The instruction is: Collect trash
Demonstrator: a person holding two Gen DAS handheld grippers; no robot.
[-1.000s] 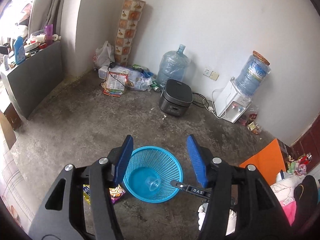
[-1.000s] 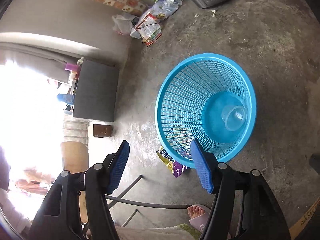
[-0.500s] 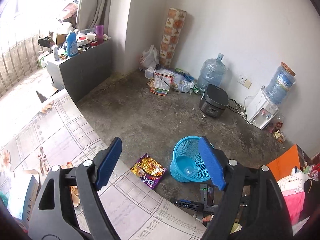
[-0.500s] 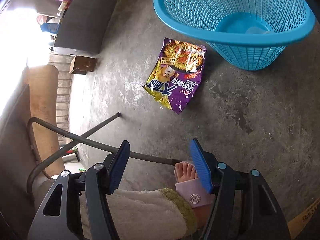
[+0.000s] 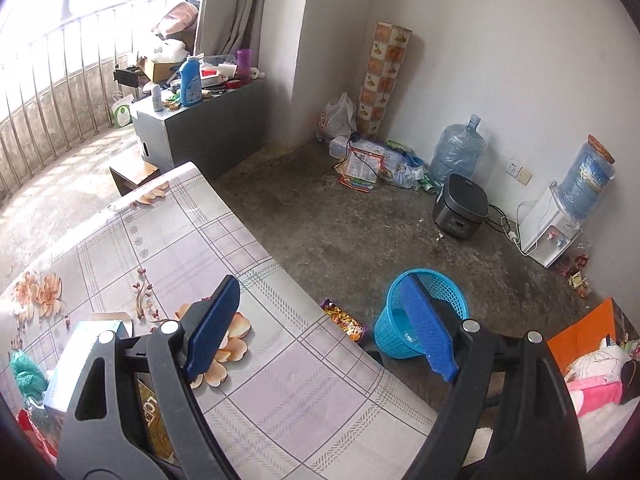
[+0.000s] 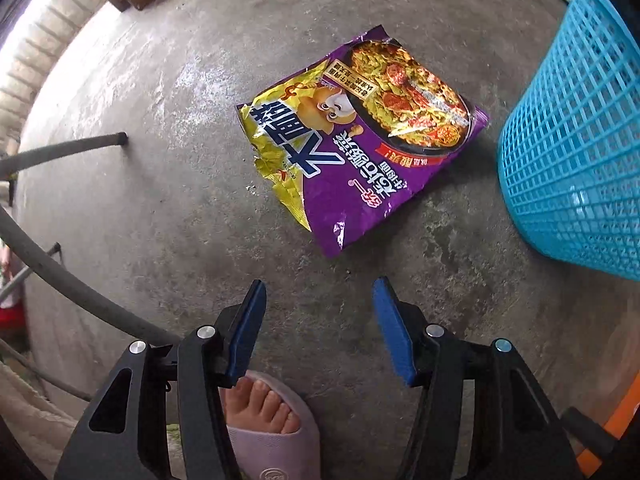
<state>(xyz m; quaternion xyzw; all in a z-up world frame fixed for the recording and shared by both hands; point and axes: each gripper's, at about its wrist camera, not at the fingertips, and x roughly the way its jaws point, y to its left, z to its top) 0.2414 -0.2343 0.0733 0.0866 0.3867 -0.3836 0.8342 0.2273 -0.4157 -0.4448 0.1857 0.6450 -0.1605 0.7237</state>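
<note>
A crumpled purple-and-yellow noodle wrapper (image 6: 360, 140) lies flat on the bare concrete floor (image 6: 168, 208), just beside the blue plastic mesh basket (image 6: 572, 152). A curved grey chair frame (image 6: 68, 280) and your slippered foot (image 6: 268, 412) crowd the near side. Your right gripper (image 6: 320, 312) points down short of the wrapper, jaws closing on nothing. Your left gripper (image 5: 320, 332) hangs over the flowered tablecloth's edge (image 5: 280, 360), jaws opening, empty.

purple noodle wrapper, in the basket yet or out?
Out. The purple noodle wrapper lies flat on the concrete floor beside the blue basket.
</note>
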